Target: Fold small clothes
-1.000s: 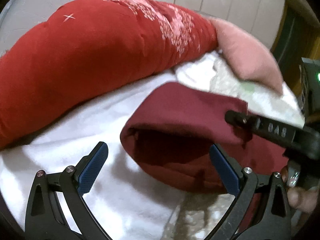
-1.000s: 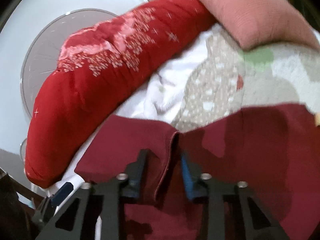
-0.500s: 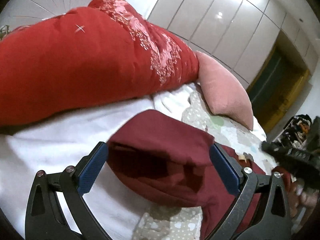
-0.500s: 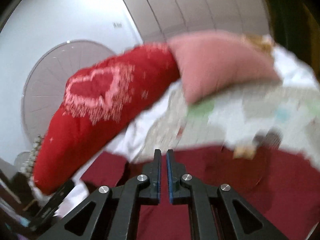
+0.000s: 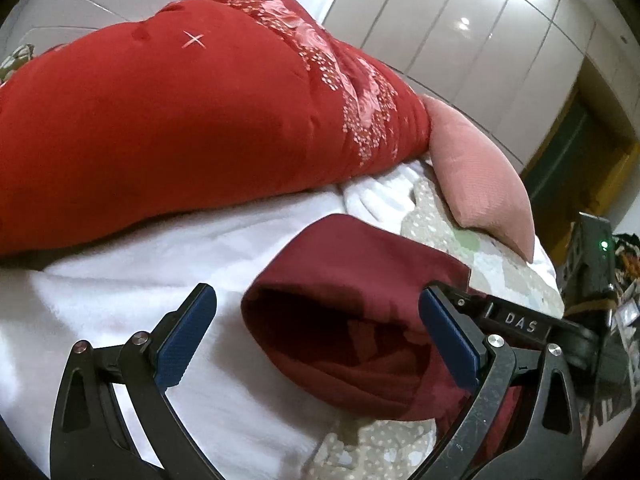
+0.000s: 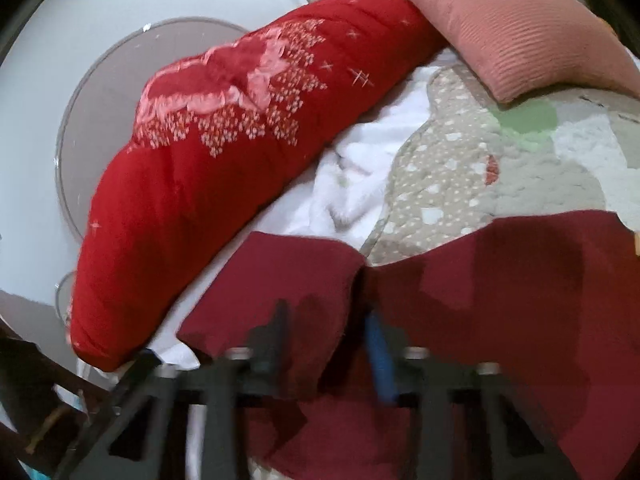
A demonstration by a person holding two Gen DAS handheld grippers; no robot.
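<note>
A dark maroon cotton garment [image 5: 360, 280], lying half folded at the bed's [image 5: 120, 280] middle, is being straddled by the spread left gripper [image 5: 316, 328]. The opening right gripper [image 6: 328, 332] is bracketing its fold; the doubled layer is probably being risked.

— What lay along the far edge of the bed?

— A long red quilt [image 5: 168, 132], rolled up, with a pink flower pattern and small white crosses stitched on it. A pink ribbed cushion [image 6: 516, 28] touched its right end.

— And under them?

— A white fleecy blanket [image 5: 132, 276] covered the left part of the bed, rumpled near the cushion. A beige quilted cover [image 6: 460, 168] with white dots and pale green and blue patches lay on the right part.

— Behind the bed?

— A round headboard [image 6: 104, 92] against a white wall, and glossy wardrobe doors [image 5: 472, 28] further right.
</note>
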